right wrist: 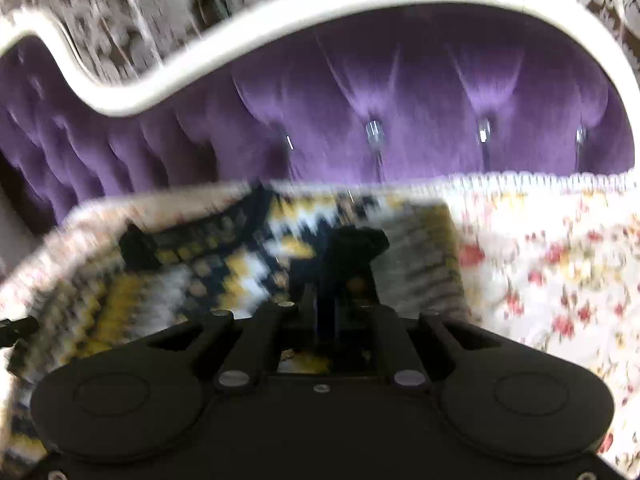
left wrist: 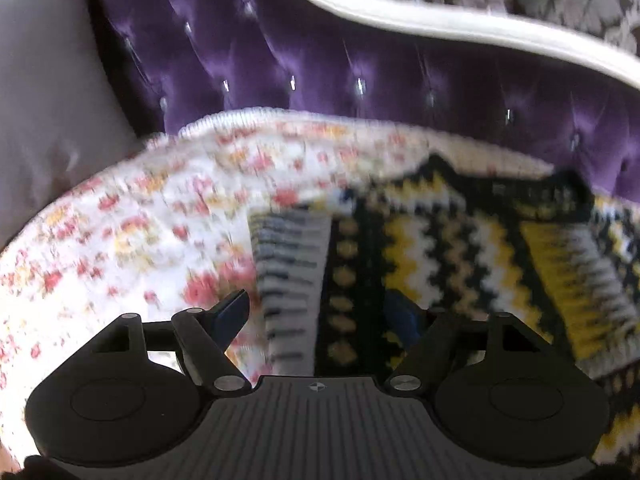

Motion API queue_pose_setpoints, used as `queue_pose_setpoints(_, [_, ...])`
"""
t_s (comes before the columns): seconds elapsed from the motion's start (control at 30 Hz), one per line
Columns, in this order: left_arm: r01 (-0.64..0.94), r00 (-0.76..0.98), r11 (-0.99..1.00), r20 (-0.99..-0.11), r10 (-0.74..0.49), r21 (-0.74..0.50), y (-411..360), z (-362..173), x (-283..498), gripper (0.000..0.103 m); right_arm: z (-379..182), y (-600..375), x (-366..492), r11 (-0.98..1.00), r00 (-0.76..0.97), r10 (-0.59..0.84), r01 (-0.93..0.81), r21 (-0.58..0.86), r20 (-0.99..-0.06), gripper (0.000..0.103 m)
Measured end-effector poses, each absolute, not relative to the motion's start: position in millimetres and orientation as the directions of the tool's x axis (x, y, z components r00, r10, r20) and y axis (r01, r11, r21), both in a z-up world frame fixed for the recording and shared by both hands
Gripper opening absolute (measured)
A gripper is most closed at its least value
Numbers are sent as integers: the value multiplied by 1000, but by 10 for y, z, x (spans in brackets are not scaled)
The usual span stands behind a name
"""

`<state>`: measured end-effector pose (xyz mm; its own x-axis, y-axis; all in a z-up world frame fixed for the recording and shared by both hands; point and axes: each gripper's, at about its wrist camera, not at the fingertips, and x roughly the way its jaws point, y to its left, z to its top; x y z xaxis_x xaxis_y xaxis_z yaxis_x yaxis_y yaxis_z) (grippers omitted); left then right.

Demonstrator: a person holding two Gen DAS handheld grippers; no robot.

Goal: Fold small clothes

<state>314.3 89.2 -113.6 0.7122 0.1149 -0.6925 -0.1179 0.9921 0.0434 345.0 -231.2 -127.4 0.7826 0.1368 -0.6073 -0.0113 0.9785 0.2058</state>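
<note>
Knitted sweater (left wrist: 420, 248) between spread left jaws, right jaws apparently pinching it, blurred

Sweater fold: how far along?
Early. Done: the patterned sweater lies spread on the floral cover in front of the purple sofa back; no finished fold shows. In hand: the right hand-held gripper has closed over the knit, seemingly pinching it; the left hand-held gripper straddles the sweater's near edge, jaws apart. Left: the folds themselves. Both views are blurred.
</note>
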Motion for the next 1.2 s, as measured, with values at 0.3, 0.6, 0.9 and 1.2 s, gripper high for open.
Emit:
queue_pose_setpoints(0.3, [-162, 703, 985, -708, 70, -63, 1108, -1212, 3130, 92, -1381, -2290, 3456, 998, 772, -20, 50, 30, -635, 97])
queue_pose_setpoints(0.6, [-144, 718, 983, -695, 25, -113, 1205, -1206, 3097, 95, -1358, -2603, 3485, 973, 781, 88, 64, 220, -619, 102])
queue_pose_setpoints(0.9, [-91, 721, 980, -691, -57, -175, 1200, -1053, 2456, 94, -1094, -2732, 3238, 945, 787, 209, -9, 327, -580, 101])
queue_pose_setpoints(1.2, [85, 673, 996, -738, -47, 14, 743, -1237, 1787, 96, -1131, -2207, 2719, 985, 732, 170, -118, 123, -659, 101])
